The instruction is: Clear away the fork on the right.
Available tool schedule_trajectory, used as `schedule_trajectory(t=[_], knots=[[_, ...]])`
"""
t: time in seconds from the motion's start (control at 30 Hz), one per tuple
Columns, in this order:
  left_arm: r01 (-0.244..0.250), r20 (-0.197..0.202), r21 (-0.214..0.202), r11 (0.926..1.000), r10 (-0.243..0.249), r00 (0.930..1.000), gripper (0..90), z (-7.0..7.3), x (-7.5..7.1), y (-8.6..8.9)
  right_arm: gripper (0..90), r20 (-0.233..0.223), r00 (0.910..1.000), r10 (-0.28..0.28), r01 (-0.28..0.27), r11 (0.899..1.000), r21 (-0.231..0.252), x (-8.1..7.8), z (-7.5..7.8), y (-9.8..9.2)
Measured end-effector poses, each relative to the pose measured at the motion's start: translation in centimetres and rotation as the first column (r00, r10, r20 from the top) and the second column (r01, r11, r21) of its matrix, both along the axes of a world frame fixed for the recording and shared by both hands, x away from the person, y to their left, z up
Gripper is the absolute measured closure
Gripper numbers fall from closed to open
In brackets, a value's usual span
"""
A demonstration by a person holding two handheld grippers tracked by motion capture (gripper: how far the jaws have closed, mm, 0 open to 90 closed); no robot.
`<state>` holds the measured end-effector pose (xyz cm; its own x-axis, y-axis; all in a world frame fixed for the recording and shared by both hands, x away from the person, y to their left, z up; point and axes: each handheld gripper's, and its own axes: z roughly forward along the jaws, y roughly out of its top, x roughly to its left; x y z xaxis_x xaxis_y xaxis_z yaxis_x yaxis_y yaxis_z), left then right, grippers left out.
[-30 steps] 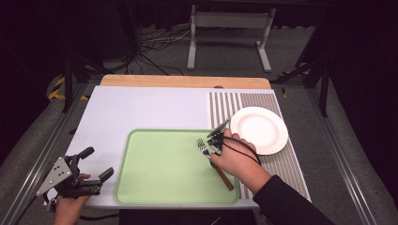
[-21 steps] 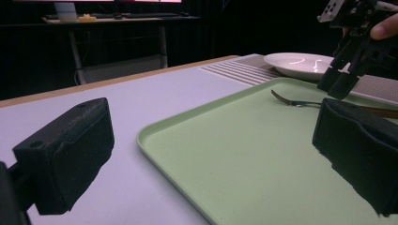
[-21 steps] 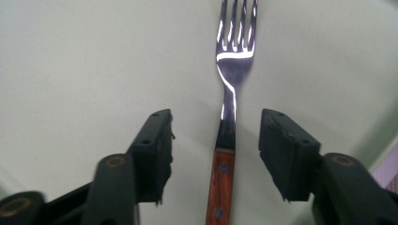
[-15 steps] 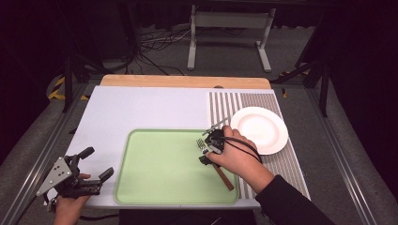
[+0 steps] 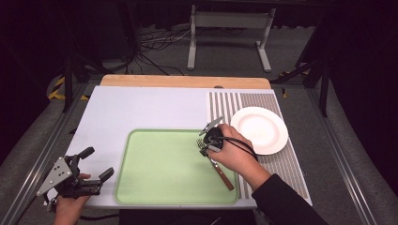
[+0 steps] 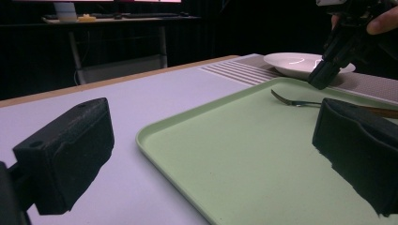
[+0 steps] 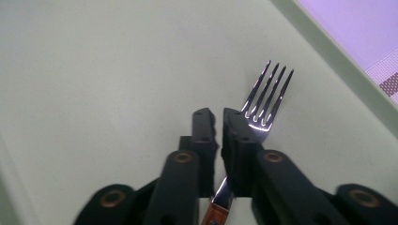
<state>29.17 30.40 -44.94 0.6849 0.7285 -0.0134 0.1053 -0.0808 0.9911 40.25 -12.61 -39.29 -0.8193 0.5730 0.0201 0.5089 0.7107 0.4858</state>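
On the tray: a fork [image 5: 217, 164] with a wooden handle lies near the right edge of the green tray [image 5: 159, 187], tines pointing away from the person.
Right gripper [image 7: 217, 123]: jaws drawn narrow, over the fork's neck; whether they pinch it I cannot tell.
Left gripper [image 5: 96, 163]: jaws spread wide, holding nothing, at the tray's near left corner.
Plate [image 5: 259, 130]: white, on the striped mat [image 5: 281, 161] right of the tray.

Left tongs [image 5: 95, 162] gape wide; right tongs [image 7: 218, 123] sit nearly closed.
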Motion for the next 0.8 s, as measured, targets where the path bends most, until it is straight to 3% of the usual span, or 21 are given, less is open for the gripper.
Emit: schedule_trajectory(t=[0.37, 0.8], knots=[[-0.001, -0.001, -0.003, 1.0, 0.001, 1.0, 0.0, 0.0, 0.0, 0.0, 90.0, -0.008, 0.9997, 0.025, -0.025, 0.999, -0.036, 0.9, -2.0, 0.1], [-0.001, 0.0, -0.002, 1.0, 0.001, 1.0, 0.0, 0.0, 0.0, 0.0, 90.0, -0.022, 0.9995, 0.024, -0.025, 0.998, -0.053, 1.0, -3.2, 0.3]])
